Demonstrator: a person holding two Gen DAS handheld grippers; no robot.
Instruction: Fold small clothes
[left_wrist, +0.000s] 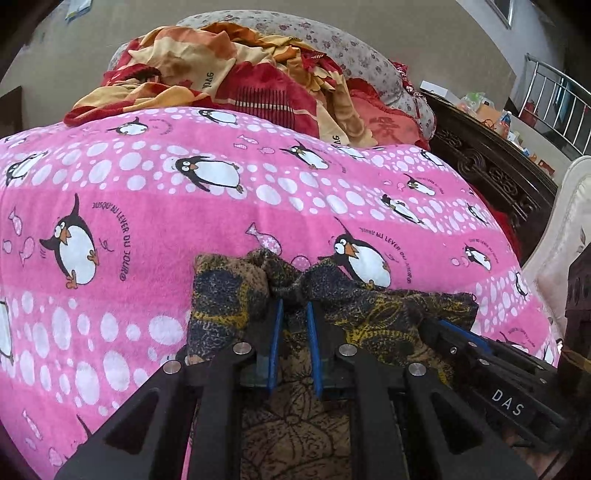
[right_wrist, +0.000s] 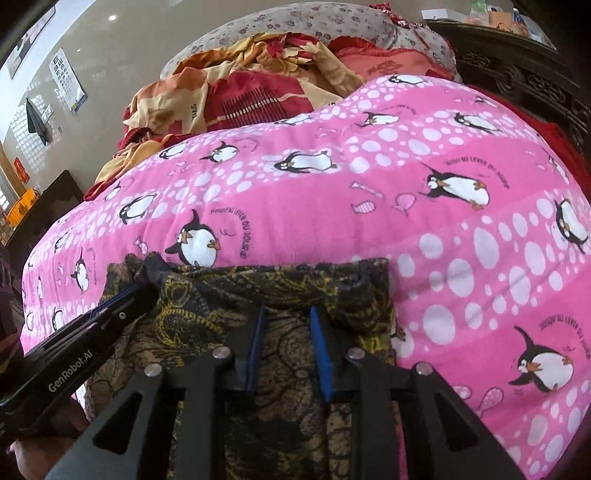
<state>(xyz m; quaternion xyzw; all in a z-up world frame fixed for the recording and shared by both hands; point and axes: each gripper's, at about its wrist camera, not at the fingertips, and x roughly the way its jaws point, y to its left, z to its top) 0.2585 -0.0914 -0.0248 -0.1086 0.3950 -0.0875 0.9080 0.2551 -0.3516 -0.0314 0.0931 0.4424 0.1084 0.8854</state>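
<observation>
A dark garment (left_wrist: 369, 306) with a yellow and brown floral print lies on the pink penguin blanket (left_wrist: 147, 192). My left gripper (left_wrist: 294, 306) is shut on a bunched part of its far edge, which puckers up between the blue pads. In the right wrist view the same garment (right_wrist: 295, 284) lies folded with a straight far edge. There my right gripper (right_wrist: 288, 314) rests on it with the pads a little apart and the cloth lying flat between them. The left gripper (right_wrist: 144, 286) pinches the garment's far left corner. The right gripper (left_wrist: 443, 325) shows at the garment's right end.
The pink blanket (right_wrist: 369, 221) covers a bulging bed. Behind it lie a heap of red and orange bedding (left_wrist: 221, 74) and a floral pillow (left_wrist: 351, 51). A dark carved wooden board (left_wrist: 491, 173) runs along the right. A hand (right_wrist: 37, 443) holds the left gripper.
</observation>
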